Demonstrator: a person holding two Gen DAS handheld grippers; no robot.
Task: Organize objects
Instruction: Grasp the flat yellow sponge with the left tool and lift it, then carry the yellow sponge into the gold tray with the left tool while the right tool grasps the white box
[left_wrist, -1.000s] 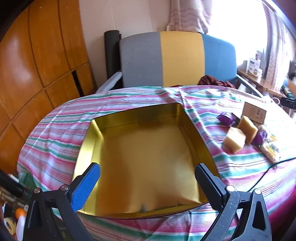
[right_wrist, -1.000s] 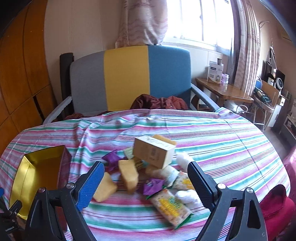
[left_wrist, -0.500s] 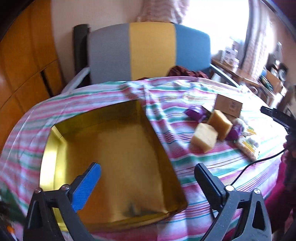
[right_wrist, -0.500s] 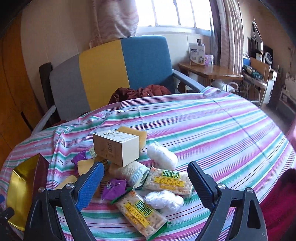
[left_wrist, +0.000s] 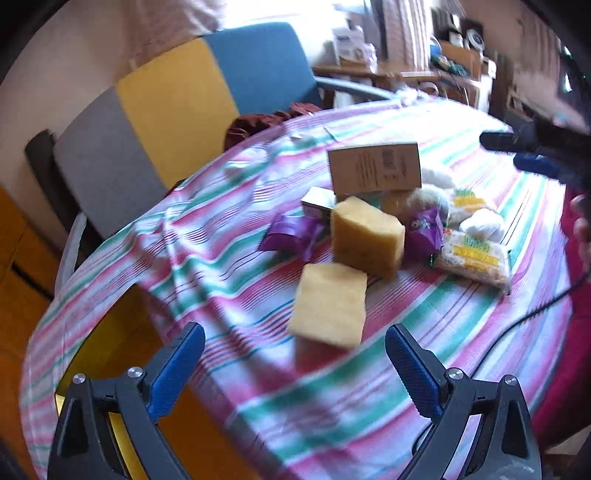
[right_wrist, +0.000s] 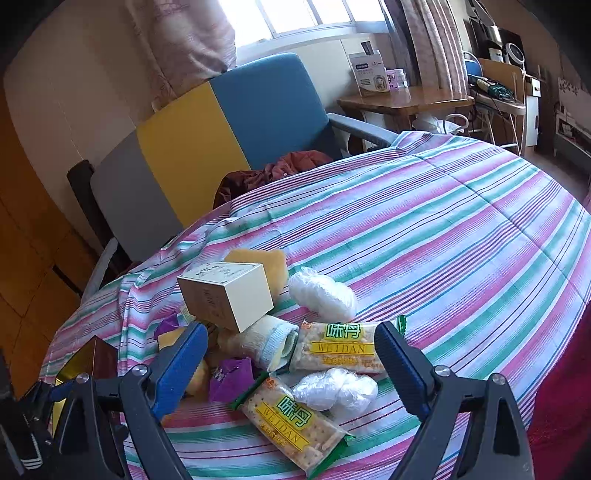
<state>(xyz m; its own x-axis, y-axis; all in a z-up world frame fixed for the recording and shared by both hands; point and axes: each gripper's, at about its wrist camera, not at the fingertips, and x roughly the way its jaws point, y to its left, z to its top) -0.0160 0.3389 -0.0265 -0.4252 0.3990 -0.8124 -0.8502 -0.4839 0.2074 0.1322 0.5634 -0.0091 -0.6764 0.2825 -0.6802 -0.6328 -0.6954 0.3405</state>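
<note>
My left gripper (left_wrist: 293, 356) is open, just in front of a yellow sponge (left_wrist: 328, 304) lying on the striped tablecloth. A second yellow sponge (left_wrist: 365, 242) stands behind it, by purple wrappers (left_wrist: 291, 234) and a cardboard box (left_wrist: 375, 168). The gold tin (left_wrist: 122, 350) lies at the lower left, partly behind my fingers. My right gripper (right_wrist: 291, 349) is open over the pile: cracker packs (right_wrist: 338, 347), (right_wrist: 291, 419), white wrapped bundles (right_wrist: 334, 387), a rolled cloth (right_wrist: 271, 339) and the box (right_wrist: 227, 293). Neither gripper holds anything.
A grey, yellow and blue chair (right_wrist: 207, 147) stands behind the round table, with a dark red cloth (right_wrist: 280, 171) on its seat. A wooden side table (right_wrist: 402, 101) and shelves stand at the right. A black cable (left_wrist: 532, 314) crosses the table's right edge.
My left gripper swung right, from above the gold tin to the sponges. My right gripper moved down and closer to the snack pile. Both stayed open.
</note>
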